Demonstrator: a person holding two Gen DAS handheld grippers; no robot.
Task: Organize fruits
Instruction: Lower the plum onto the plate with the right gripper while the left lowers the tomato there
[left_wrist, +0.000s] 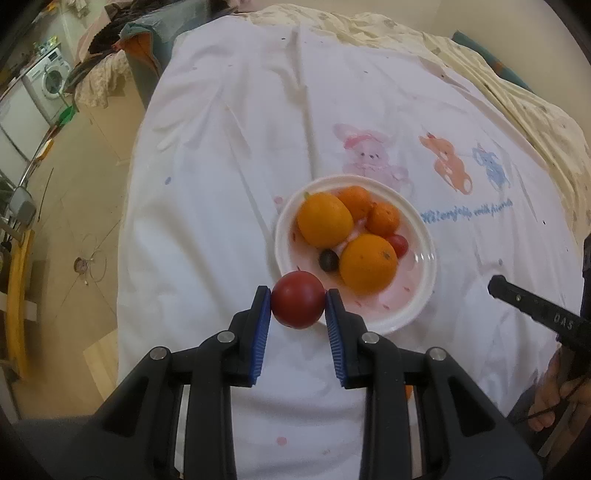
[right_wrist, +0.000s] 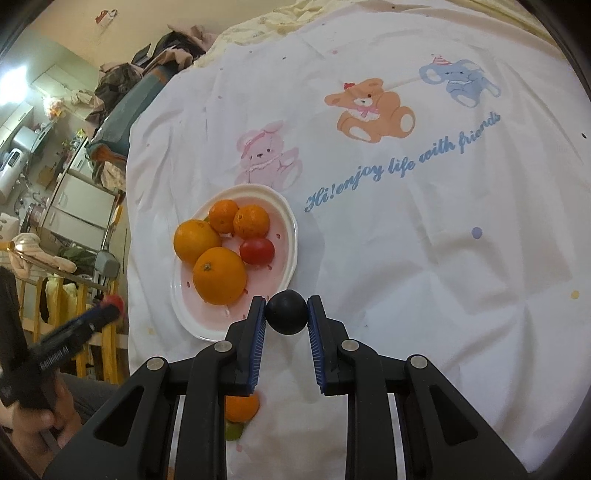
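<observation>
On the white plate (right_wrist: 288, 236), four oranges (right_wrist: 219, 275) beside a small tomato (right_wrist: 257, 250); left hand-held gripper (left_wrist: 298, 300) clamping a red tomato (left_wrist: 297, 300), right hand-held gripper (right_wrist: 286, 312) a dark fruit (right_wrist: 286, 312).

- A round red fruit (left_wrist: 298, 305), glossy, sits at the lower centre of the left wrist view, just off the near-left rim of the plate.
- A small dark, matte round fruit (right_wrist: 286, 312) sits at the lower centre of the right wrist view.
- The white plate (left_wrist: 417, 310), pink inside, holds two large oranges (left_wrist: 368, 264), two smaller ones (left_wrist: 384, 219), a small red fruit (left_wrist: 398, 245) and another dark one (left_wrist: 328, 260).
- One more orange (right_wrist: 242, 408) lies on the cloth at the bottom of the right wrist view.
</observation>
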